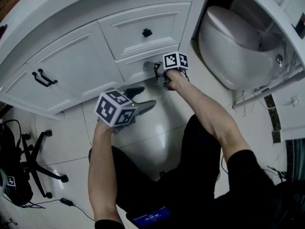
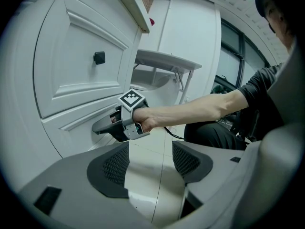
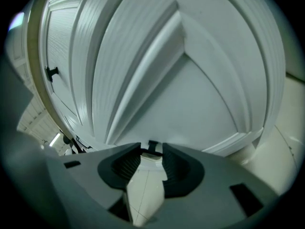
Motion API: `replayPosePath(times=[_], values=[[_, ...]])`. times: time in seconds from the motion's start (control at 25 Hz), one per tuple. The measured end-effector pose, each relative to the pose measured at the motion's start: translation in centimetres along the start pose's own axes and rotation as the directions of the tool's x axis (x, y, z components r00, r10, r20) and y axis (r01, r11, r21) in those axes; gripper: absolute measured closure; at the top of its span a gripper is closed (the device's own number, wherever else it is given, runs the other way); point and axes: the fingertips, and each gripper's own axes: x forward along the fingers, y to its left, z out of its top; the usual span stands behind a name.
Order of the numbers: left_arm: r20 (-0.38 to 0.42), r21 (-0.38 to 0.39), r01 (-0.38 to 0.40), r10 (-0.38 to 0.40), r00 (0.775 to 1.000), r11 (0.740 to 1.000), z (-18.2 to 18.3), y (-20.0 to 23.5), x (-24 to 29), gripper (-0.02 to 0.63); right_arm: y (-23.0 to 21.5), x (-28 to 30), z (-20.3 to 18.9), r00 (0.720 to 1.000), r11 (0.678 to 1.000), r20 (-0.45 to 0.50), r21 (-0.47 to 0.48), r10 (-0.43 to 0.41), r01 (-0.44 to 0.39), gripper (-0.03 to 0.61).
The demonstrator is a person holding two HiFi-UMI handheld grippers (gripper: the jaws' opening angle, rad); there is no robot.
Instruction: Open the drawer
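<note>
- Pale glossy tiles covered the floor [image 1: 157, 137] of a small bathroom, with a white toilet [image 1: 233, 46] standing just beside a white cabinet [image 1: 71, 56].
- The drawer [image 1: 136, 67], the lower of two in the cabinet, sat directly under an upper drawer [image 1: 143, 30] and its front was flush with the cabinet, not pulled out.
- The person crouched before it with both forearms stretched forward.
- The right gripper [image 1: 150, 67] was at the front of the lower drawer, and its small dark knob [image 3: 153, 146] stood between the jaw tips.
- Its jaws were partly apart, and the pads did not seem to press on the knob.
- The left gripper [image 1: 143, 98] hovered over the tiles, near the cabinet but apart from it.
- Its jaws were wide apart with nothing between them, only the floor behind.
</note>
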Motion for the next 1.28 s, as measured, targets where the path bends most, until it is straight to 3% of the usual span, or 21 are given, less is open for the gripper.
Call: replayPosePath(times=[0.56,1.28], values=[[0.001,-0.001,-0.007,0.007,1.0,1.0,0.02,-0.09,-0.43,0.327,0.19,-0.04,-0.24,0.997,0.993,-0.046,-0.102,-0.057,0.052,0.42],[0.007,0.007,-0.006,0.006,1.0,1.0,0.22,-0.63,-0.95,0.327,0.35,-0.51,-0.8,0.993,0.985,-0.082,-0.161,-0.08,0.066,0.425]])
